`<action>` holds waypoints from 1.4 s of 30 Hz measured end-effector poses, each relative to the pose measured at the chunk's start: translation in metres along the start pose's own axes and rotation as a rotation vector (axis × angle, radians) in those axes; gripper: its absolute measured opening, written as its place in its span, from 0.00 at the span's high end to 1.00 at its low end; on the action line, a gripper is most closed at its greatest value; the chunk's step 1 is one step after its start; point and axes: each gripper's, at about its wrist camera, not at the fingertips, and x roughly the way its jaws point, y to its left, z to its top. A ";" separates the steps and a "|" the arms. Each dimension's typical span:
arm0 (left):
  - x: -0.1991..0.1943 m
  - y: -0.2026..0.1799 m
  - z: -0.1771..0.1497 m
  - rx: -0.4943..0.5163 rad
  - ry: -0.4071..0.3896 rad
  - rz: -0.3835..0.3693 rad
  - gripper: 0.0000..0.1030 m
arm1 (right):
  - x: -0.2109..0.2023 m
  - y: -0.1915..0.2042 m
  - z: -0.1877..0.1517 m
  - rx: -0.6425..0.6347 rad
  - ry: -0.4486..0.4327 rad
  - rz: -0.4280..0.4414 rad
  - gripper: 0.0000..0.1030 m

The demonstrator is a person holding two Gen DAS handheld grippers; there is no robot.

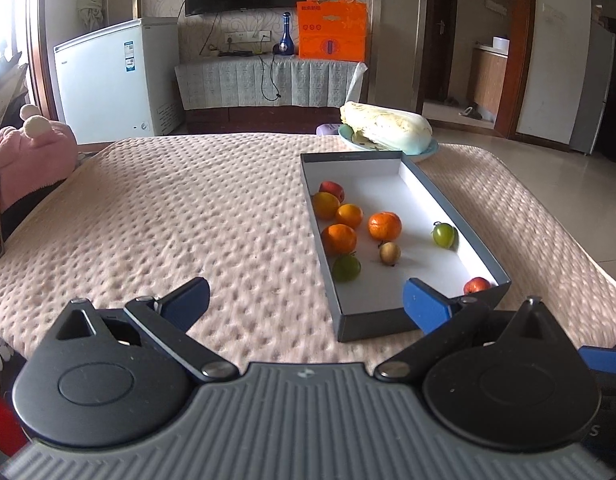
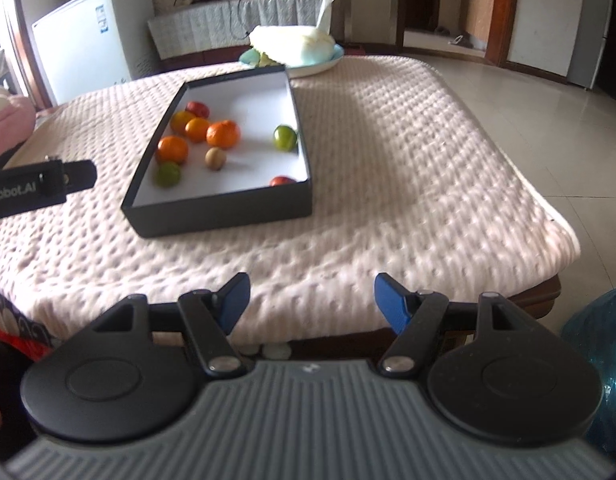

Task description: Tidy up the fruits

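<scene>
Fruit all sits inside the shallow box (image 1: pixel 408 312), dark grey card outside w/ smooth white inside, resting on a nubby pink quilted cover (image 1: pixel 167 220) over what looks like a low surface. Both grippers are empty: left gripper (image 1: pixel 305 304) jaws spread wide, its right pad overlapping the box's near wall in view; right gripper (image 2: pixel 312 300) also spread, hanging back near the cover's front edge, well apart from the box. Judging by that, either the collecting step is done or the sorting step hasn't begun; no fruit lies loose on the cover. Contents: four tangerines clustered at the left wall, e.g. one w/ dimpled peel (image 1: pixel 384 225); two glossy green round fruits (image 1: pixel 444 234) (image 1: pixel 346 267); a small tan one w/ a stem, poss. a longan (image 1: pixel 389 253); two red fruits, one far-left (image 1: pixel 332 190), one in the near-right corner (image 1: pixel 476 285). Next move prob. needs a gentle top-down pinch: round, smooth skins will roll on the slick box floor. Napa cabbage (image 1: pixel 388 126) on a pale plate (image 1: pixel 422 152) sits just beyond the box.
</scene>
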 end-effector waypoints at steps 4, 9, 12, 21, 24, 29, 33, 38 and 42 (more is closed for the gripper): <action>0.000 -0.003 -0.003 0.009 0.015 -0.011 0.00 | 0.004 0.004 0.000 -0.012 0.016 0.008 0.31; 0.001 -0.007 -0.006 0.024 0.021 -0.020 0.00 | 0.009 0.010 0.001 -0.026 0.026 0.017 0.31; 0.003 -0.010 -0.009 0.036 0.029 -0.024 0.00 | 0.011 0.013 0.001 -0.032 0.034 0.020 0.31; 0.002 -0.020 -0.018 0.085 0.029 -0.045 0.00 | 0.013 0.015 0.000 -0.040 0.040 0.026 0.31; 0.002 -0.021 -0.018 0.082 0.032 -0.051 0.00 | 0.013 0.015 0.000 -0.041 0.038 0.025 0.31; 0.005 -0.020 -0.018 0.078 0.042 -0.052 0.00 | 0.013 0.014 0.000 -0.041 0.036 0.022 0.31; 0.007 -0.019 -0.017 0.075 0.047 -0.048 0.00 | 0.015 0.014 0.001 -0.035 0.038 0.021 0.31; 0.008 -0.018 -0.017 0.068 0.050 -0.054 0.00 | 0.015 0.015 0.001 -0.039 0.035 0.022 0.31; 0.008 -0.019 -0.018 0.077 0.051 -0.059 0.00 | 0.016 0.015 0.002 -0.044 0.037 0.023 0.31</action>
